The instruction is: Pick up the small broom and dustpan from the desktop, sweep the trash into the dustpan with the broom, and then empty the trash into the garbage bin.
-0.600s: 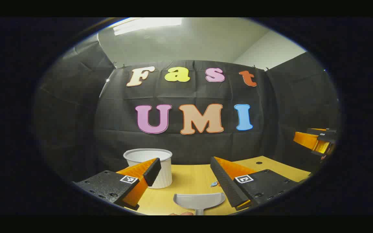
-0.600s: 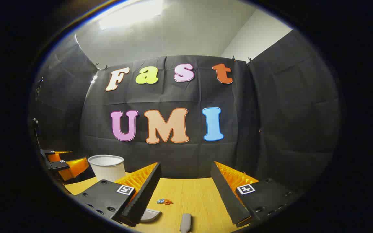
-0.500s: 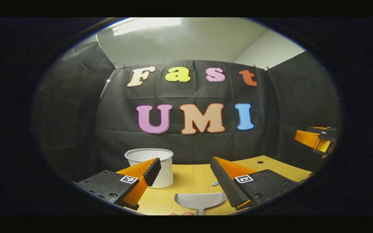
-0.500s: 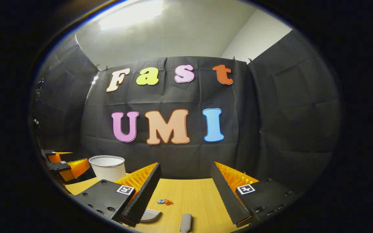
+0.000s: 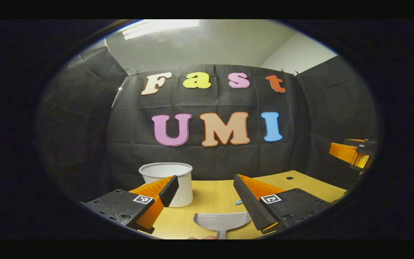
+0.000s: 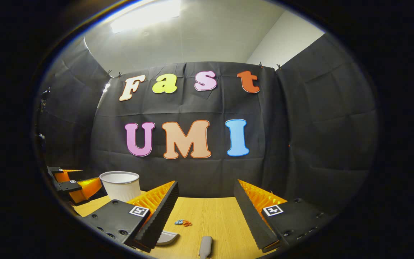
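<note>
While both grippers' jaws stand spread, grey dustpan lies empty; white bin upright, contents unseen

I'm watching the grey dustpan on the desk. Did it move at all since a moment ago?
No. In the left gripper view the dustpan lies on the desk, right of the white bin, as before. Its slight rise in the picture matches the bin's, so the camera tipped.

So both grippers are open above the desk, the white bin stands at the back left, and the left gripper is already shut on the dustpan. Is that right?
Not quite. In the left gripper view the left gripper is open, with the grey dustpan lying on the desk below its fingers, not gripped. The rest holds: the right gripper is open too, and the white bin stands at the back left.
</note>
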